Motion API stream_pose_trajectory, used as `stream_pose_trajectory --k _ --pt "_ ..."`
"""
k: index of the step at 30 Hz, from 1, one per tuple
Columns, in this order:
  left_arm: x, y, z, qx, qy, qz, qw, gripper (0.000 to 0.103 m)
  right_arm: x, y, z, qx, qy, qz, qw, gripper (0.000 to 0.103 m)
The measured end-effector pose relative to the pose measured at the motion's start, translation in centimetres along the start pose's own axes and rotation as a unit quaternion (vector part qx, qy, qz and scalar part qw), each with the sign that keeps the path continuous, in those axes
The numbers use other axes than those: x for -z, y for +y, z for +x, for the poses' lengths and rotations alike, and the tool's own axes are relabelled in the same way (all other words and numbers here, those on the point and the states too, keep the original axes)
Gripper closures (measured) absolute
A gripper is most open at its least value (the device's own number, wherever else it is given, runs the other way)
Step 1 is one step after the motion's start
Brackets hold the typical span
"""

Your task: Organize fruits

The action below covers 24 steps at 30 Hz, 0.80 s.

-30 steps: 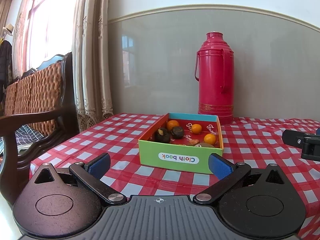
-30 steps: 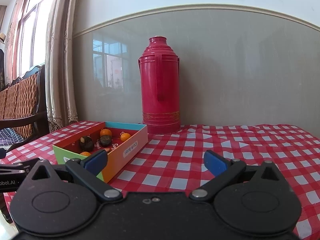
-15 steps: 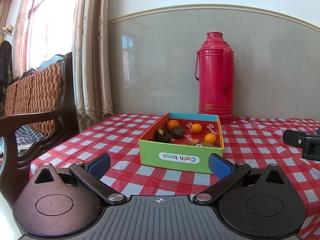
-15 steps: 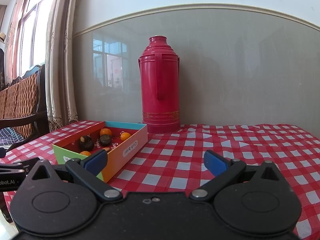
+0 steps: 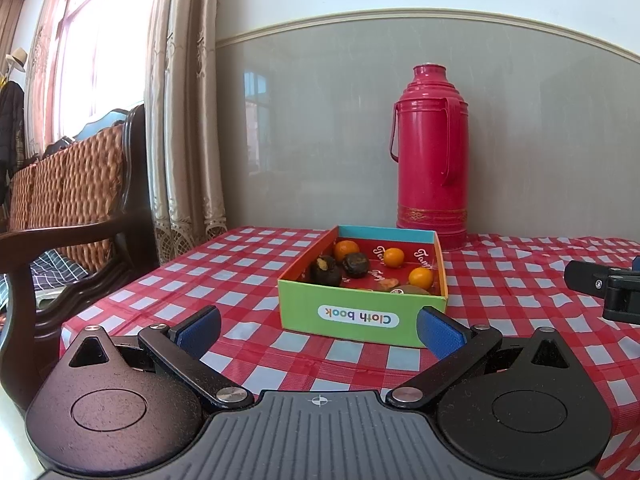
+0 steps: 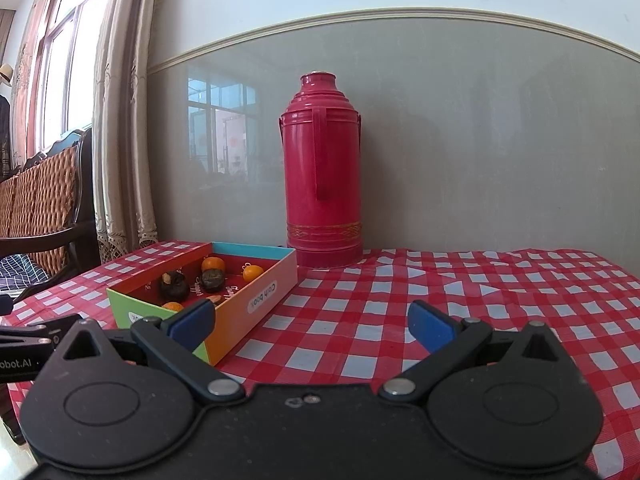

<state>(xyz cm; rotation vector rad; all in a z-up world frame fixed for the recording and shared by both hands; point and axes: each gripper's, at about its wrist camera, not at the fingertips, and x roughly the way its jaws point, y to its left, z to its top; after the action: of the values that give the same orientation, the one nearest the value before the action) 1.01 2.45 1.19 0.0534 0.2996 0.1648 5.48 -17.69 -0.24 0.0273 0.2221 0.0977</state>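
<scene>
Left wrist view unchanged, left gripper (image 5: 318,326) released, right gripper (image 6: 311,322) released, box (image 5: 362,312) unmoved

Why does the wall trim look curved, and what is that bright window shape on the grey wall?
Left wrist view: the fisheye lens bows the straight wall trim into an arc, and daylight washes out the window. Right wrist view: the same bowing, and the glossy grey wall panel mirrors a window as a reflection beside the red thermos. Both views look sharp, without motion blur.
</scene>
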Motion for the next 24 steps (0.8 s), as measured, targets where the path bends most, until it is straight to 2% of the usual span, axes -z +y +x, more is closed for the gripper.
stream_pose_trajectory --k 17,21,24 --pt "-0.14 0.59 0.20 -0.008 0.006 -0.013 0.9999 0.000 -0.04 -0.02 -0.12 -0.002 0.001 -0.001 1.000 0.006" --pt "-0.09 0.53 -0.07 -0.007 -0.005 -0.005 0.9999 0.000 -0.04 0.02 -0.11 -0.002 0.001 -0.001 1.000 0.006" --pt "-0.06 0.23 -0.30 -0.021 -0.022 0.008 0.9995 0.000 -0.07 0.02 -0.10 -0.002 0.001 -0.001 1.000 0.006"
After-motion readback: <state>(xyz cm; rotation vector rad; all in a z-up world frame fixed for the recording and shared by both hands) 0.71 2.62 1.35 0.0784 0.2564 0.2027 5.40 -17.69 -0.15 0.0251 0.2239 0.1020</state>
